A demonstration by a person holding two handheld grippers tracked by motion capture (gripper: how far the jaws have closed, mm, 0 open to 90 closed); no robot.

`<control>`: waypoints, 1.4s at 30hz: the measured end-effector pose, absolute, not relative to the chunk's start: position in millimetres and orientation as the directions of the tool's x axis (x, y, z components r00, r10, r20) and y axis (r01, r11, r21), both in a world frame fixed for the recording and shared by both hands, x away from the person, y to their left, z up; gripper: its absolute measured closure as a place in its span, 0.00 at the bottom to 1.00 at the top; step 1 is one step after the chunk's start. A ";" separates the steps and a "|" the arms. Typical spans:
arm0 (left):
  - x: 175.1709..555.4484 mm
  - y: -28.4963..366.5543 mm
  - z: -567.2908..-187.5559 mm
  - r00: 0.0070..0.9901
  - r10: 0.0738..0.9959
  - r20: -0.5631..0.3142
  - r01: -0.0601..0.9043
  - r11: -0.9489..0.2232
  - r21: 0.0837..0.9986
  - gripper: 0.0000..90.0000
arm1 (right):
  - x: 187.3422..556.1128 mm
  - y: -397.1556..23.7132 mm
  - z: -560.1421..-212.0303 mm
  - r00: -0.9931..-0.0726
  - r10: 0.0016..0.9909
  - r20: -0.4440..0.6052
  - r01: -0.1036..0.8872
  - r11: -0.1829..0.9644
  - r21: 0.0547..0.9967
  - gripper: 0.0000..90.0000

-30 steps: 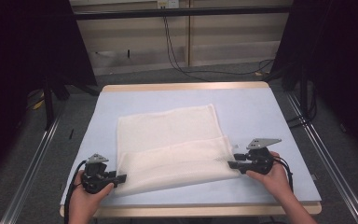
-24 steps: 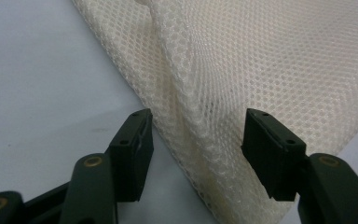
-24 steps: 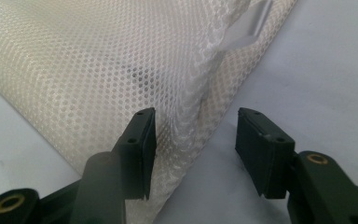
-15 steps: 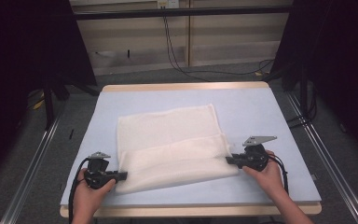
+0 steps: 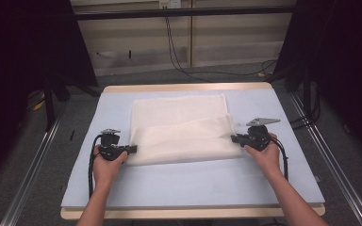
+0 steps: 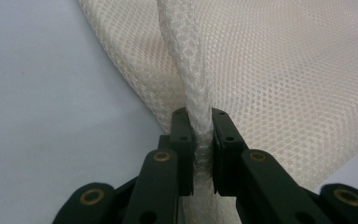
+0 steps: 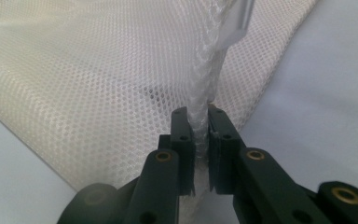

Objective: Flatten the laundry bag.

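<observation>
A white mesh cloth (image 5: 184, 127) lies spread on the pale blue table (image 5: 193, 188), its near part doubled back over the rest. My left gripper (image 5: 133, 149) sits at the cloth's left near corner; in the left gripper view its jaws (image 6: 200, 119) have just been closing and now pinch a bunched edge of the mesh (image 6: 284, 79). My right gripper (image 5: 234, 138) is at the right near corner. Its jaws (image 7: 200, 116) have likewise just been closing and clamp a gathered strip of the mesh (image 7: 84, 79).
The table has a wooden rim (image 5: 188, 87) at the back and bare blue surface on both sides of the cloth. Metal rails (image 5: 28, 174) run along the floor left and right. Cables (image 5: 179, 52) hang behind the table.
Both grippers closed on the cloth's near corners and moved away from the person, carrying the near edge toward the far side. The fold over the cloth has grown.
</observation>
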State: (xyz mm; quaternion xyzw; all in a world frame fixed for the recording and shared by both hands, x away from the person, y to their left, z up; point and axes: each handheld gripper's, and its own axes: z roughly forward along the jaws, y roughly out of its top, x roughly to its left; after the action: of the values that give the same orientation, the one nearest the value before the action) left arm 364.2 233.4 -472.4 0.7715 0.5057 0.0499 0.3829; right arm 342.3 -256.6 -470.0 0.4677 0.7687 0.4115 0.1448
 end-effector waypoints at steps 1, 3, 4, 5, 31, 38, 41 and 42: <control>364.2 233.4 -472.4 0.484 0.818 -0.310 0.742 -0.195 0.641 0.89 | 342.3 -256.6 -470.0 -0.521 0.838 0.162 0.600 0.224 0.768 0.91; 363.1 234.2 -469.8 0.474 0.821 -0.317 0.740 -0.177 0.649 0.85 | 342.3 -257.9 -465.7 -0.522 0.834 0.182 0.603 0.209 0.770 0.86; 362.0 235.4 -468.1 0.475 0.819 -0.323 0.737 -0.170 0.654 0.85 | 342.3 -257.9 -465.7 -0.522 0.834 0.182 0.603 0.209 0.770 0.86; 361.1 236.5 -466.5 0.473 0.821 -0.319 0.730 -0.163 0.664 0.83 | 341.4 -257.9 -464.6 -0.518 0.838 0.174 0.598 0.209 0.774 0.81; 326.1 235.2 -441.8 0.582 0.745 -0.326 0.608 -0.132 0.782 0.93 | 309.0 -278.0 -453.8 -0.565 0.803 0.192 0.522 0.167 0.837 0.92; 311.5 246.8 -448.4 0.582 0.728 -0.364 0.630 -0.121 0.767 0.93 | 288.1 -288.3 -462.1 -0.581 0.789 0.201 0.515 0.165 0.841 0.92; 304.8 247.2 -447.4 0.584 0.717 -0.381 0.632 -0.107 0.767 0.93 | 281.8 -292.5 -466.8 -0.583 0.785 0.210 0.523 0.164 0.837 0.92; 304.8 247.2 -447.4 0.584 0.717 -0.381 0.632 -0.107 0.767 0.93 | 280.2 -292.0 -467.3 -0.587 0.783 0.204 0.522 0.175 0.835 0.92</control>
State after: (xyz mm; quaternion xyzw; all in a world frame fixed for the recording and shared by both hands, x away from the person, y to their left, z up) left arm 304.8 247.2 -447.4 0.7427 0.4539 0.0431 0.4903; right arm 280.2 -292.0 -467.3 0.4330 0.7539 0.4746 0.1375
